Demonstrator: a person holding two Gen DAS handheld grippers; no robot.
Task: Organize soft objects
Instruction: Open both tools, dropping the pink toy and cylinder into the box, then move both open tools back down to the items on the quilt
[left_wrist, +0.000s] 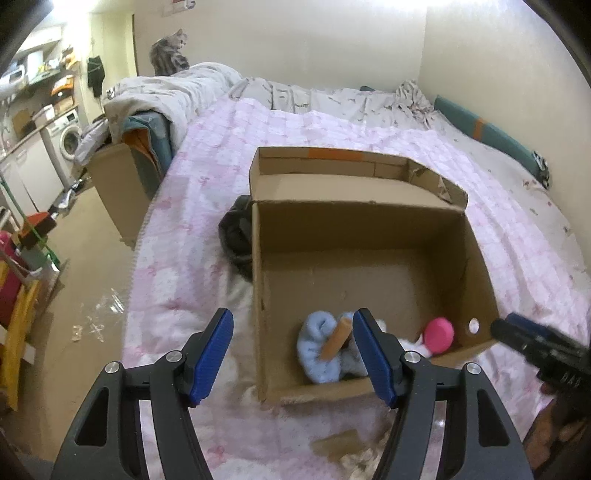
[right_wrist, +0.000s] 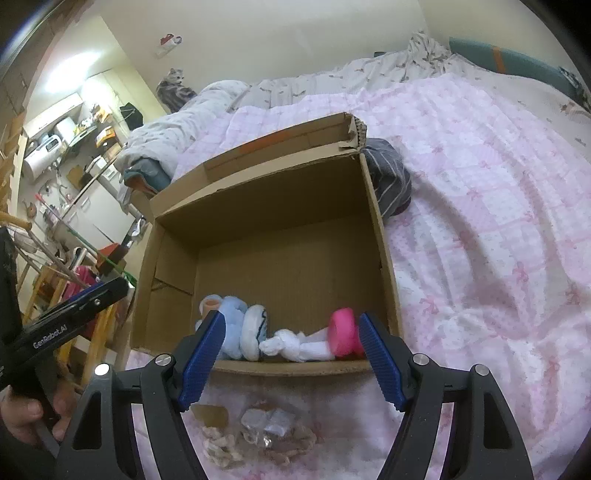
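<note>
Left wrist view: left gripper (left_wrist: 291, 354) spread, empty, over box (left_wrist: 369, 236) near-left corner; blue sock (left_wrist: 321, 354) just ahead, inside.

Right wrist view: right gripper (right_wrist: 290, 354) spread, empty; striped cloth (right_wrist: 391, 181) outside box's far-right wall, nearer right gripper.

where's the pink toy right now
The pink toy lies in the cardboard box, near corner, beside a white cloth.

Both wrist views look down from close above the near edge of the cardboard box (left_wrist: 362, 229) (right_wrist: 273, 221), the left further left; both share its interior.
</note>
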